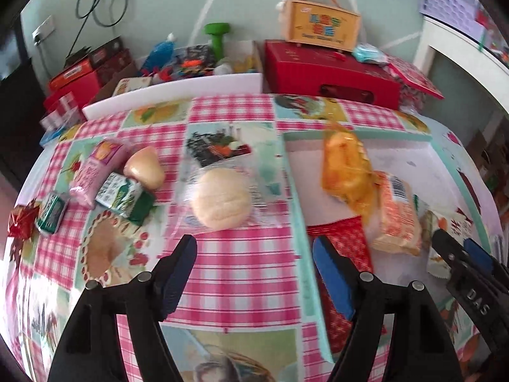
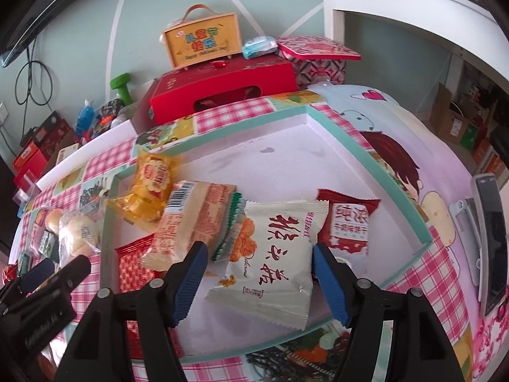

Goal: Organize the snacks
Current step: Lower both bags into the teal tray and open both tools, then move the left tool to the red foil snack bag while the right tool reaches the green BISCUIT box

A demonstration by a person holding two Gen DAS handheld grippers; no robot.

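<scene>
Left wrist view shows our left gripper (image 1: pixel 254 270) spread wide above the checked tablecloth (image 1: pixel 241 273), with nothing between its blue pads. Just ahead of it a round bun in a clear wrapper (image 1: pixel 221 202) lies on the cloth. Further left we see a tan bun (image 1: pixel 144 167), a pink packet (image 1: pixel 95 172), a green-and-white packet (image 1: pixel 125 199), a small dark green packet (image 1: pixel 52 213) and a red foil sweet (image 1: pixel 22 222), all loose on the cloth. To the right sits the shallow tray (image 1: pixel 359 135) with a teal rim, holding an orange packet (image 1: pixel 345 172), a pale orange-printed packet (image 1: pixel 397 213) and a red patterned packet (image 1: pixel 346 245).

From the right wrist view, our right gripper (image 2: pixel 259 259) is also spread over the tray (image 2: pixel 397 184). A white snack packet with red lettering (image 2: pixel 273 254) lies between its pads on the tray floor; the pads sit close to its edges, and we cannot tell whether they touch it. Beside it in the tray lie a dark red packet (image 2: pixel 348 219), the pale orange-printed packet (image 2: pixel 191 219), the orange packet (image 2: pixel 151 187) and the red patterned packet (image 2: pixel 133 264). A phone (image 2: pixel 491 238) rests on the cloth well right of the tray. Behind the table stand a red box (image 2: pixel 222 86) and an orange carry case (image 2: pixel 203 44).
</scene>
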